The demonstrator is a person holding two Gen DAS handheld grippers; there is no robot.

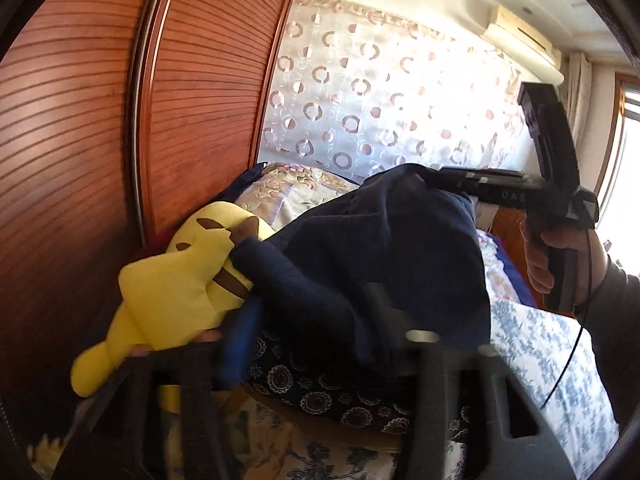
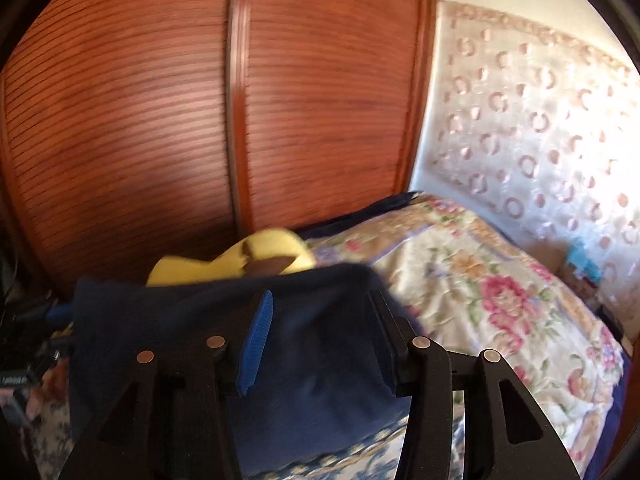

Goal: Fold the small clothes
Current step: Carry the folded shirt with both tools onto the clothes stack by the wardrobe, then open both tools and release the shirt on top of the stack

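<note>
Navy garment [image 2: 224, 320] lifted above floral bedding [image 2: 492, 292], draped between spread fingers of right gripper [image 2: 320, 332], left gripper [image 1: 316, 344] blurred beneath cloth, grip state unclear, yellow plush toy [image 1: 180, 280] far left, wooden wardrobe [image 1: 100, 120] behind.

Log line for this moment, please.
phase: lifting | navy garment off bed | left claw: unclear | right claw: open around cloth
</note>
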